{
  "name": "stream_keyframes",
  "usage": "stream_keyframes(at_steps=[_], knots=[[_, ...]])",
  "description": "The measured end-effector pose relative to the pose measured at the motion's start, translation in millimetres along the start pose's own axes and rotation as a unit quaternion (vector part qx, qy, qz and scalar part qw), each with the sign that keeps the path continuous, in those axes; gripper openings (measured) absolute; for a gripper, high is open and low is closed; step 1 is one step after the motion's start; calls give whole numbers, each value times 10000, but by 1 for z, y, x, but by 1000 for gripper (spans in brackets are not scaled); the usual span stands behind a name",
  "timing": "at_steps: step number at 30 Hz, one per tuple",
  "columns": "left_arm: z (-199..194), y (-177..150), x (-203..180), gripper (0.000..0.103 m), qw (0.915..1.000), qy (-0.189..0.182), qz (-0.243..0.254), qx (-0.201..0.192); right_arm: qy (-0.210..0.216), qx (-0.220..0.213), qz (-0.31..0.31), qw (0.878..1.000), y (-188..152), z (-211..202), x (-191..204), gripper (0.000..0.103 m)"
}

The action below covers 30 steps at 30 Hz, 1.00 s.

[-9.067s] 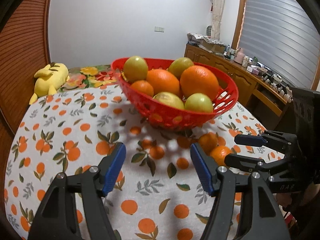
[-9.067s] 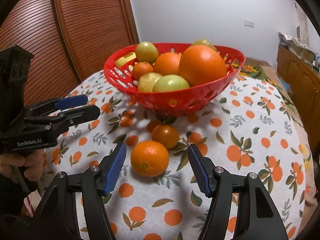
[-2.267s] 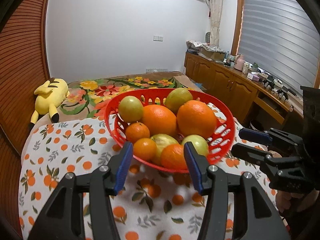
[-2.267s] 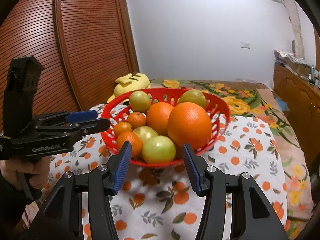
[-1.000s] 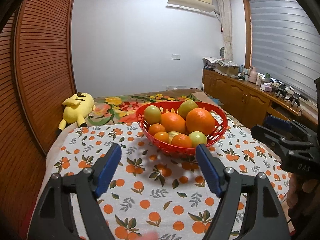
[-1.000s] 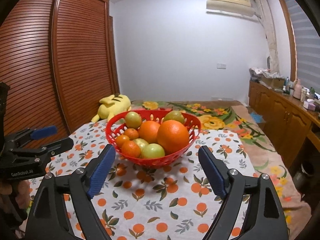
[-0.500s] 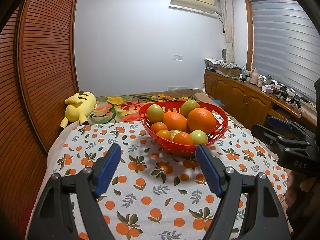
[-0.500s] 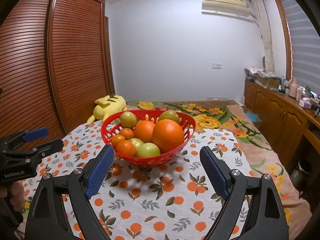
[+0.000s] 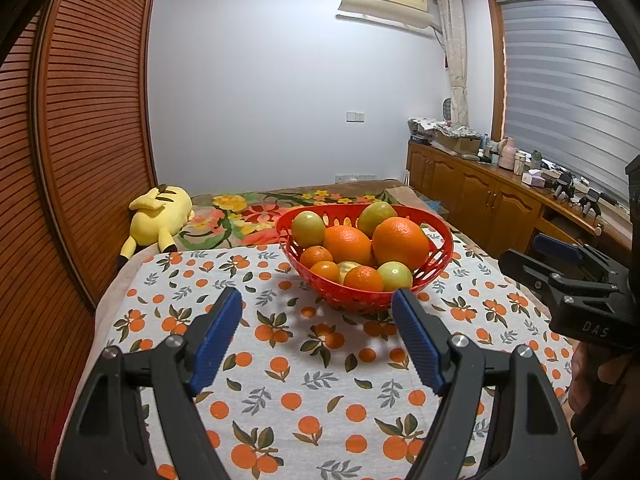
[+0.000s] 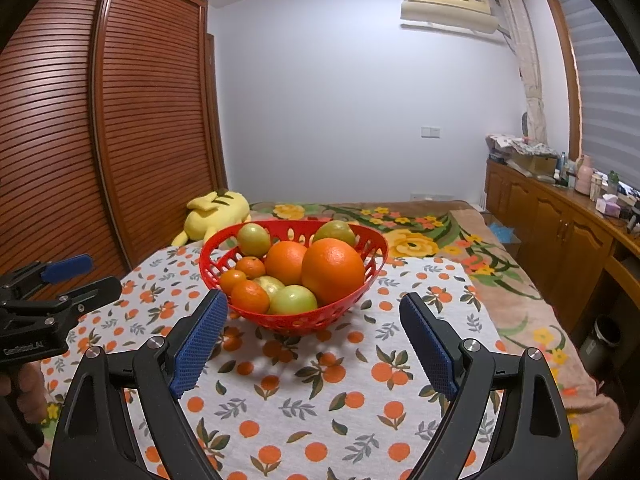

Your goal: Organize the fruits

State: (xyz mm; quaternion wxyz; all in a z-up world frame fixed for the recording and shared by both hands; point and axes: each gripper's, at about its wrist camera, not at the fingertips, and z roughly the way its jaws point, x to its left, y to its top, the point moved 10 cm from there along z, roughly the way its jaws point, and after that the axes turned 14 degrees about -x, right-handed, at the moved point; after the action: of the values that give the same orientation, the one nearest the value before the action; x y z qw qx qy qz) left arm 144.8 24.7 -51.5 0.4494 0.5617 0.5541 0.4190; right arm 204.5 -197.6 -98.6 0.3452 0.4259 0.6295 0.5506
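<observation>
A red basket (image 9: pixel 436 268) stands on the orange-patterned tablecloth (image 9: pixel 280 376) and holds several oranges and green fruits, among them a large orange (image 9: pixel 400 243). In the right wrist view the basket (image 10: pixel 372 272) and the large orange (image 10: pixel 333 271) sit centre frame. My left gripper (image 9: pixel 318 312) is open and empty, well back from the basket. My right gripper (image 10: pixel 314 316) is open and empty, also held back. Each gripper shows at the edge of the other's view: the right one (image 9: pixel 560 268), the left one (image 10: pixel 76 276).
A yellow plush toy (image 9: pixel 160 210) lies behind the table on a floral blanket (image 10: pixel 420 224). A slatted wooden wardrobe (image 9: pixel 72 160) stands on the left. A wooden sideboard (image 9: pixel 492 196) with clutter runs along the right wall.
Over the earlier frames two loose oranges left the cloth and now lie in the basket. Both grippers have drawn back and up from the basket and opened wider.
</observation>
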Motion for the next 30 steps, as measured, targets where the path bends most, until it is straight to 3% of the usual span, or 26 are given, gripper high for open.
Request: stream_keyframes(at_steps=[30], knots=[[-7, 5, -2, 78, 10000, 10, -9, -57, -5, -22, -2, 10000, 0, -3, -1, 90]])
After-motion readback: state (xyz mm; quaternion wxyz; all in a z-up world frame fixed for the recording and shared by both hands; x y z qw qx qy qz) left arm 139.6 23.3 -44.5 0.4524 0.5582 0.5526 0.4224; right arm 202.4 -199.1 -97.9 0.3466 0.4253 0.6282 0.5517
